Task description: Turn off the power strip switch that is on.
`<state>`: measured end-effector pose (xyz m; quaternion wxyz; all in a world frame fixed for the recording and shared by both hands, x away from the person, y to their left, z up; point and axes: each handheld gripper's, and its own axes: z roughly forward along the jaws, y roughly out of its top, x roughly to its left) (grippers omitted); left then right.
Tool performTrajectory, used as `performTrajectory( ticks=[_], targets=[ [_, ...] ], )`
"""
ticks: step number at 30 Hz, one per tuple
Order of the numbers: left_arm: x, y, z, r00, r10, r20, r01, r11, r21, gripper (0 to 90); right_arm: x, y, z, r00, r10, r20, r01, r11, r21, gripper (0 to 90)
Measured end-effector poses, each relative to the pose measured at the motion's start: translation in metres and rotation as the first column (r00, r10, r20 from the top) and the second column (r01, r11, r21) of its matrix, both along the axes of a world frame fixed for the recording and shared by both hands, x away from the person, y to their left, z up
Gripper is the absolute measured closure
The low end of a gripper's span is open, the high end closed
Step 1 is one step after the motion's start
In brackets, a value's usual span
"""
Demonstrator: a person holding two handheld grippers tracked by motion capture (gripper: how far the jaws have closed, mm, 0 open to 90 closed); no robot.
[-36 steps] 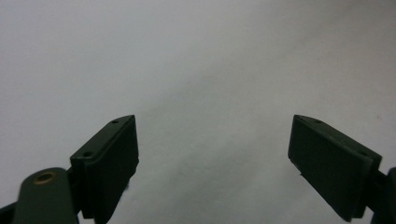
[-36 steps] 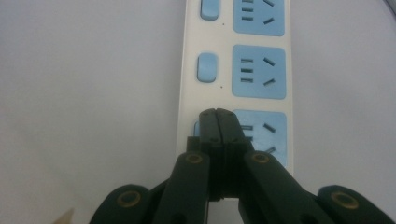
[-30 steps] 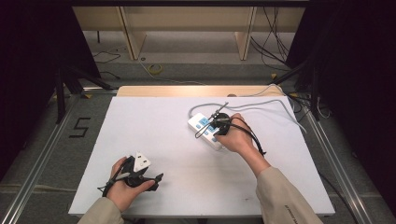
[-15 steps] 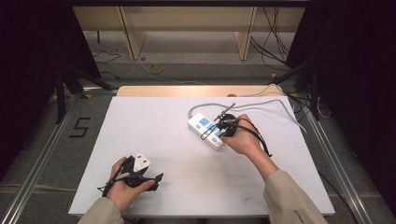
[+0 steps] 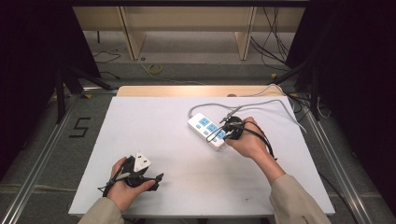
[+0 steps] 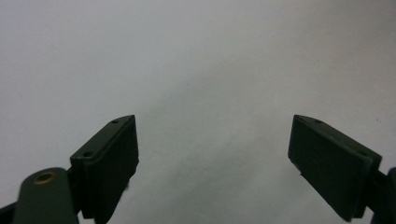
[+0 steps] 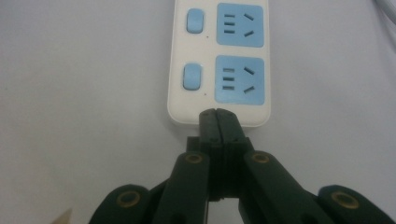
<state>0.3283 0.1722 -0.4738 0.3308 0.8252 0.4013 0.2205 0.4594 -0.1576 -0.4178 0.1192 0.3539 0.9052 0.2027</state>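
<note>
A white power strip [image 5: 204,127] with blue sockets and blue switches lies right of the table's middle, its grey cable [image 5: 261,103] looping off to the back right. My right gripper [image 5: 224,136] is shut with nothing between its jaws. In the right gripper view its closed tips [image 7: 217,113] sit at the near end of the power strip [image 7: 219,60], just below the nearest socket; whether they touch it I cannot tell. My left gripper [image 5: 157,179] rests in a hand near the front left of the table. Its jaws stand wide apart over bare white tabletop, the left gripper [image 6: 212,120] holding nothing.
The white table top [image 5: 154,126] has a wooden strip along its far edge. Beyond it are shelving legs and loose cables on the floor. A "5" marking [image 5: 80,127] lies on the floor to the left, and metal rails run along both sides.
The right hand and its shut gripper have shifted slightly to the right at the strip's near end. The left hand has stayed put.
</note>
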Motion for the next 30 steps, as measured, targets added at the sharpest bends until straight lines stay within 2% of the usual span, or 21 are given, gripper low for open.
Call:
performTrajectory(
  ticks=[16,30],
  targets=[
    [0.000,0.001,0.000,1.0000,0.007,0.002,-0.007,1.0000,-0.003,15.9,-0.012,-0.018,-0.003,0.9999,-0.010,0.008,0.010,0.999,0.037,88.1],
    [-0.001,0.001,0.000,0.9999,0.011,0.003,-0.011,0.9999,-0.005,15.9,-0.028,-0.037,-0.008,0.9995,-0.030,0.006,0.029,0.997,0.069,80.4]
  ],
)
